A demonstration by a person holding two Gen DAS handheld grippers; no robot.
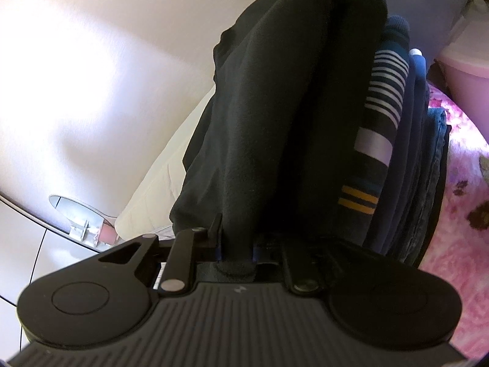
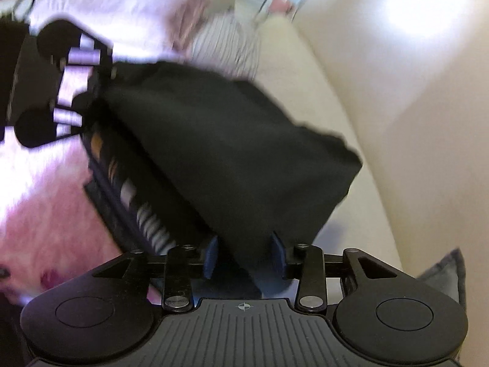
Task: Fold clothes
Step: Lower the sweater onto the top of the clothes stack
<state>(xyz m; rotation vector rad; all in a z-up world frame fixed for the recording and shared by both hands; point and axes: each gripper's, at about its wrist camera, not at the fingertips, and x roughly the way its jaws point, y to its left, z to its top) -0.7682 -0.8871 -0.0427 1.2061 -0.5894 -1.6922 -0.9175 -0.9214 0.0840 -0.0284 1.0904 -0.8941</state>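
Left wrist view showed the left gripper [image 1: 237, 252] at the bottom centre of the frame, its fingers pressed together on a fold of the black garment [image 1: 275, 107]. That dark cloth rose from the pinch and filled the middle of the picture up to the top edge. Just to the right of it, and touching it, stood a stack of folded clothes [image 1: 406, 159] seen edge-on: a dark piece with thin white stripes, a broad pale band and two orange lines, then several navy and denim layers. Further right lay a pink patterned blanket [image 1: 458, 214], with a pink tub [image 1: 464, 67] at the upper right. A cream cushion [image 1: 159, 189] sat at the centre left, against a pale wall [image 1: 91, 61].

Right wrist view was blurred. The right gripper [image 2: 244, 257] sat at the bottom centre, blue-padded fingers [image 2: 212, 253] closed on the lower edge of the same black garment [image 2: 220, 140], which stretched up and to the left across the middle of the frame. At its far end, in the upper left, the left gripper [image 2: 88, 91] met the cloth. Under the garment, at the centre left, the striped edges of the stack of folded clothes [image 2: 134, 195] showed through. The pink patterned blanket [image 2: 45, 198] spread along the left side, and a cream sofa [image 2: 397, 122] filled the right half. A grey fabric corner [image 2: 443, 275] poked out at the lower right.
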